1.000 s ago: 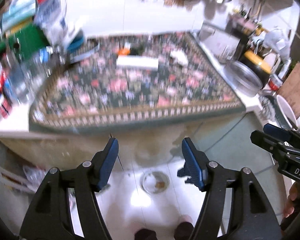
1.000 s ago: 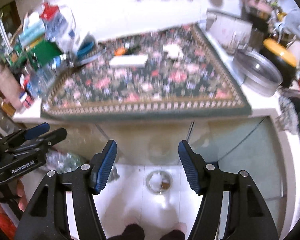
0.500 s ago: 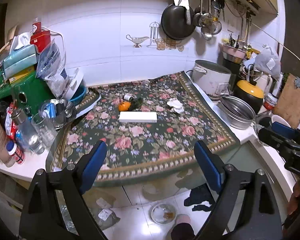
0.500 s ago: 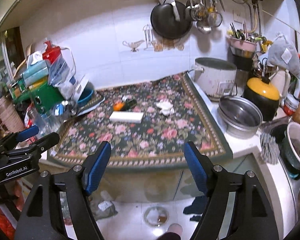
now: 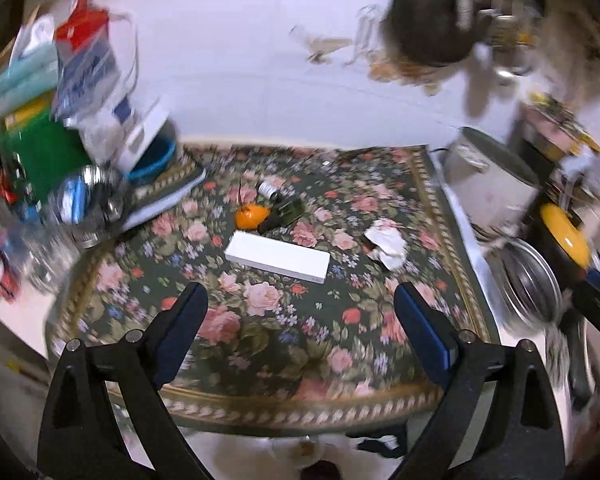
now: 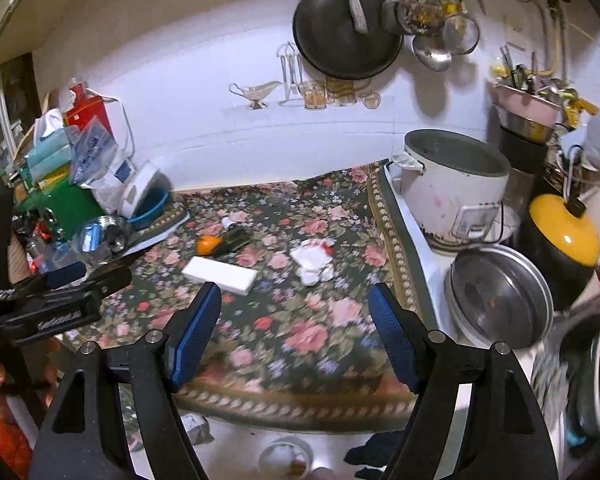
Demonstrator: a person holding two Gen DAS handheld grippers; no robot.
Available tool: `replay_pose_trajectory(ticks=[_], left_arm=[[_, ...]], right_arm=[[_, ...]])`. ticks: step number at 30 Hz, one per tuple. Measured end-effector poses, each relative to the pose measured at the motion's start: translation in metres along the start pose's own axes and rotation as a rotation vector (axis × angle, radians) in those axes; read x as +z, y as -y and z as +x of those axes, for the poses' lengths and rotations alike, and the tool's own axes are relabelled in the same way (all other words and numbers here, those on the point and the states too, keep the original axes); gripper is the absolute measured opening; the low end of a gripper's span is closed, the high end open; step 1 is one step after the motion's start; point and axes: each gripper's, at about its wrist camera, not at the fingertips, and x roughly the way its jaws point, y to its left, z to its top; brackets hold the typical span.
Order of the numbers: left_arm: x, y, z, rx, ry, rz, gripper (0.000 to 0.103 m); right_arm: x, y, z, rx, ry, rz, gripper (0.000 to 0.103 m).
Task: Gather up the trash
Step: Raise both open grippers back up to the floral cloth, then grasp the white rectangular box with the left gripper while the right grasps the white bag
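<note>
- My left gripper [image 5: 300, 312] is empty, its jaws opening as it hangs over the near edge of the floral cloth [image 5: 268, 312] on the desk.
- My right gripper [image 6: 294, 312] is spread wide with nothing between its jaws, hanging over the same edge.
- The trash lies mid-cloth, well apart from both: a crumpled tissue [image 6: 313, 261], a white box [image 5: 277, 261], a dark bottle [image 5: 282, 216] touching an orange [image 5: 251, 216], and a small vial [image 5: 269, 189] behind.
- I'd take the tissue with the right, coming down from above and pinching its bulk, not the cloth beneath.
</note>
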Motion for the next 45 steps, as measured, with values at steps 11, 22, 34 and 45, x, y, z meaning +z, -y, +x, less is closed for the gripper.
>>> replay_pose_trajectory(ticks=[11, 22, 34, 45], left_arm=[[0.016, 0.007, 0.16, 0.18, -0.192, -0.256, 0.094], [0.029, 0.015, 0.263, 0.377, -0.283, -0.265, 0.094], [0.001, -0.029, 0.247, 0.413, -0.272, -0.151, 0.095], [0.017, -0.021, 0.275, 0.209, -0.406, -0.396, 0.095]], right_arm=[[0.006, 0.07, 0.08, 0.011, -0.156, 0.025, 0.073], [0.008, 0.092, 0.164, -0.033, -0.295, 0.067, 0.073], [0.013, 0.06, 0.239, 0.042, -0.377, -0.003, 0.073], [0.003, 0.049, 0.277, 0.041, -0.437, -0.015, 0.073]])
